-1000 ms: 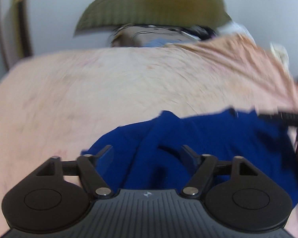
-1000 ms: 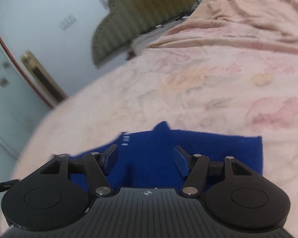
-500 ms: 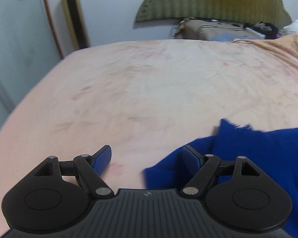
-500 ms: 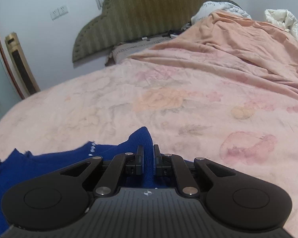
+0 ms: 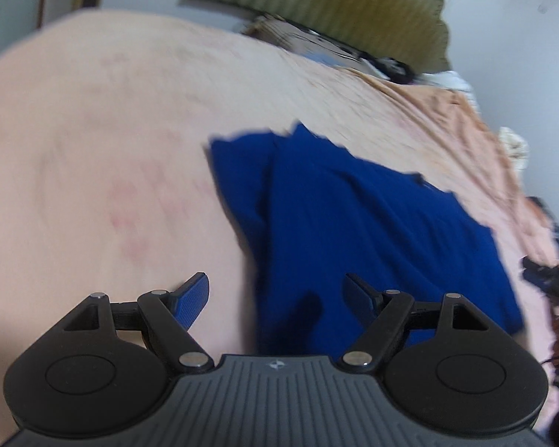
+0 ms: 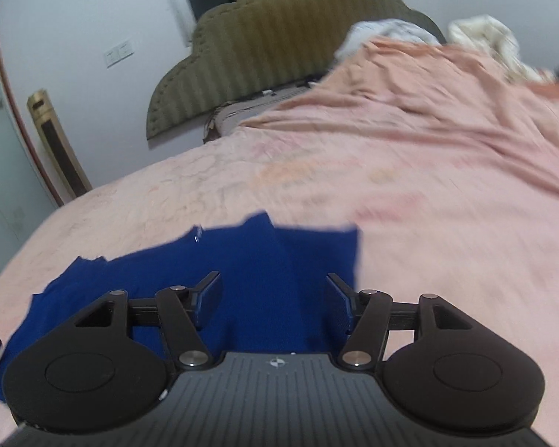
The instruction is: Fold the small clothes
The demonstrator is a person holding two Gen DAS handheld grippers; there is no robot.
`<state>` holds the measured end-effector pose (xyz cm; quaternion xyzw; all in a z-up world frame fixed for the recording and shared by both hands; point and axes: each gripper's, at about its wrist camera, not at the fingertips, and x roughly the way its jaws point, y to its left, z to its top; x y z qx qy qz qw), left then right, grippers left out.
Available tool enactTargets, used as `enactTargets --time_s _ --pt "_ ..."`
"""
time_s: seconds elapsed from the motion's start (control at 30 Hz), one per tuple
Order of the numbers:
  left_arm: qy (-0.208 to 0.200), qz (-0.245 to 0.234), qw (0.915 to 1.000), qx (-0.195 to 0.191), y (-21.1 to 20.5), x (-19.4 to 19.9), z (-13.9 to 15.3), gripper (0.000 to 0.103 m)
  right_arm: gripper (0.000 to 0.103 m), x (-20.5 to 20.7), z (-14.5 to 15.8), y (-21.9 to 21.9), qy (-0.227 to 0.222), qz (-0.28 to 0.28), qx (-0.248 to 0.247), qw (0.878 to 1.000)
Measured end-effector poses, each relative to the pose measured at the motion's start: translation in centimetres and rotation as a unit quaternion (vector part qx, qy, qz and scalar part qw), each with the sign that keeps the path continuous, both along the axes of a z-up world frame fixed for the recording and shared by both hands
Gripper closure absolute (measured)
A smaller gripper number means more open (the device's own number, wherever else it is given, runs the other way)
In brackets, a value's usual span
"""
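One blue garment point(image 5: 372, 231) lies spread flat on the pink bed cover point(image 5: 104, 156), roughly folded, with an overlapping panel along one side. Over its near edge hovers the left gripper point(image 5: 277, 292), jaws wide apart and empty: one blue pad above the cloth, the other above bare cover. From the opposite side, the right gripper point(image 6: 272, 298) hangs above the same garment; its jaws have just been opening and now stand wide with nothing clamped between them. Farther back, a crumpled peach blanket point(image 6: 447, 111) is heaped on the bed beneath an olive ribbed headboard point(image 6: 279, 37).
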<state>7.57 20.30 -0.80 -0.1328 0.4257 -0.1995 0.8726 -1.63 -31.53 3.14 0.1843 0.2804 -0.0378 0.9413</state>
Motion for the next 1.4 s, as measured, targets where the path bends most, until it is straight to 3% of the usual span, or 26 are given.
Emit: enactTargets --time_s 0.07,0.13,0.2,0.27,0.3,0.33,0.4,0.6,0.67,0.8,0.97,1.07,1.13,1.27,1.33,1.37,1.4 --pt "0.010 -0.004 0.9999 -0.011 0.0 -0.4 -0.9 0.029 0.038 -2.2 -0.4 -0.9 0.007 -0.002 0.025 1.000" --pt "0.014 -0.002 0.9998 -0.013 -0.1 -0.6 -1.4 0.049 0.038 -3.8 -1.0 -1.1 0.014 0.004 0.042 0.999" --pt "0.021 -0.002 0.9995 -0.024 -0.3 -0.3 -1.8 0.078 0.038 -4.8 -1.5 -0.9 0.021 0.018 0.050 0.998" --pt "0.029 -0.004 0.9990 -0.034 -0.5 0.0 -2.0 0.091 0.051 -5.0 -2.1 -0.4 0.031 0.031 0.051 0.998" --pt "0.026 -0.005 0.9993 -0.027 -0.7 -0.1 -1.9 0.093 0.065 -4.9 -2.3 -0.2 0.037 0.035 0.051 0.997" --pt "0.021 -0.006 0.9996 -0.018 -1.0 -0.2 -1.8 0.094 0.084 -4.8 -2.5 0.1 0.042 0.038 0.050 0.997" --pt "0.016 -0.009 0.9998 -0.012 -1.2 -0.8 -1.4 0.096 0.099 -4.8 -2.8 0.4 0.044 0.031 0.044 0.998" --pt "-0.024 -0.050 0.9981 -0.027 0.1 -3.5 1.4 0.099 0.100 -6.8 -0.8 -0.7 0.012 0.004 0.044 0.999" --pt "-0.041 -0.070 0.9967 0.007 -0.1 -4.3 1.6 0.100 0.100 -7.8 -0.3 -1.0 0.012 0.001 0.035 0.999" --pt "-0.071 -0.103 0.9837 0.129 -1.8 -5.5 -0.4 0.100 0.100 -8.0 -1.6 -1.4 0.042 -0.003 0.028 0.999" --pt "-0.119 -0.106 0.9791 0.126 -0.2 -6.8 0.1 0.101 0.100 -7.4 -3.0 -1.2 0.057 -0.006 0.025 0.998" --pt "-0.129 -0.122 0.9720 0.154 -0.1 -7.3 0.5 0.101 0.100 -7.4 -3.2 -1.2 0.061 -0.007 0.023 0.998" --pt "-0.123 -0.116 0.9705 0.172 0.1 -7.0 1.0 0.101 0.084 -7.4 -3.1 -1.1 0.072 -0.019 0.000 0.997" --pt "-0.145 -0.090 0.9754 0.140 -1.1 -4.8 3.8 0.097 0.079 -8.5 -0.8 0.5 0.038 -0.054 -0.070 0.995" --pt "-0.152 -0.080 0.9771 0.126 -3.5 -3.1 4.5 0.083 0.066 -7.9 0.4 1.9 0.013 -0.033 -0.074 0.997" --pt "-0.147 -0.073 0.9784 0.126 -5.1 -2.1 4.4 0.060 0.062 -7.3 0.7 2.9 0.005 -0.014 -0.071 0.997" --pt "-0.142 -0.067 0.9792 0.129 -6.5 -1.3 4.0 0.030 0.056 -6.5 0.7 3.9 0.003 0.004 -0.068 0.998"
